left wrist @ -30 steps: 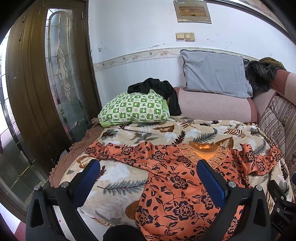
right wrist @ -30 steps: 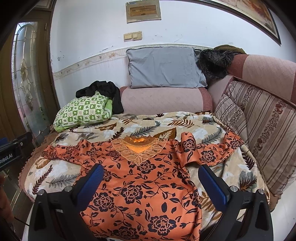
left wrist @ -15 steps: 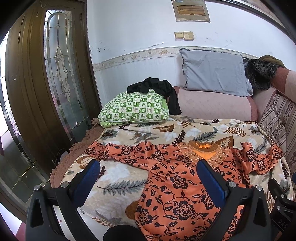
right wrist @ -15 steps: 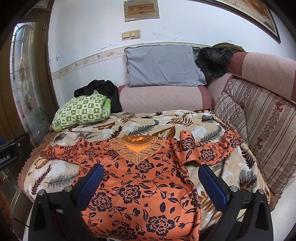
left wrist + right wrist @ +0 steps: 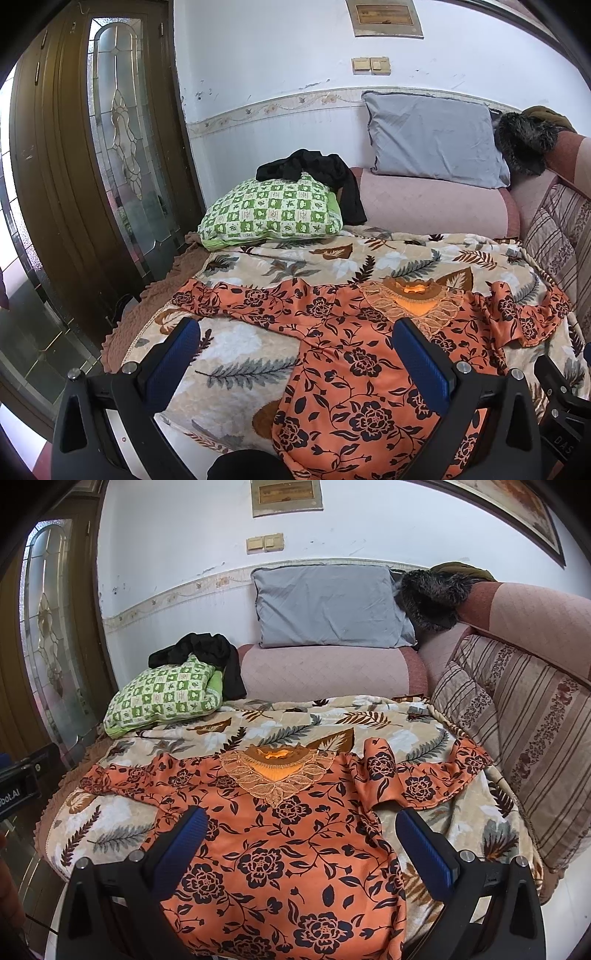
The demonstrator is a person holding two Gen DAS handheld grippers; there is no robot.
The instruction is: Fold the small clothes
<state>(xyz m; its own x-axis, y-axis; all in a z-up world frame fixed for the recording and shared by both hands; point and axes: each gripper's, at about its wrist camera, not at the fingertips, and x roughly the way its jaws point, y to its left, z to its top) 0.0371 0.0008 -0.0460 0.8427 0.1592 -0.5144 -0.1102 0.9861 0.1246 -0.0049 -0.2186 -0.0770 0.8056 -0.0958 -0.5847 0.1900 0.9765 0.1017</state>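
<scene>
An orange dress with black flowers [image 5: 354, 369] lies spread flat on the leaf-patterned blanket [image 5: 280, 266], neck with lace trim [image 5: 275, 775] toward the back. Its left sleeve [image 5: 236, 302] stretches out flat; its right sleeve [image 5: 424, 771] is bunched and folded over. My left gripper [image 5: 295, 350] is open and empty, held above the dress's left side near the front edge. My right gripper [image 5: 299, 834] is open and empty above the dress's lower body [image 5: 280, 867]. Neither touches the cloth.
A green checked pillow [image 5: 269, 210] with a black garment [image 5: 317, 170] on it lies at the back left. A grey pillow [image 5: 328, 605] leans on the wall above a pink bolster [image 5: 325, 672]. A striped sofa back [image 5: 535, 716] bounds the right; a glass door [image 5: 122, 147] stands at left.
Both grippers have drifted very slightly; the view shifts a little. The dress has not moved and both grippers stay open.
</scene>
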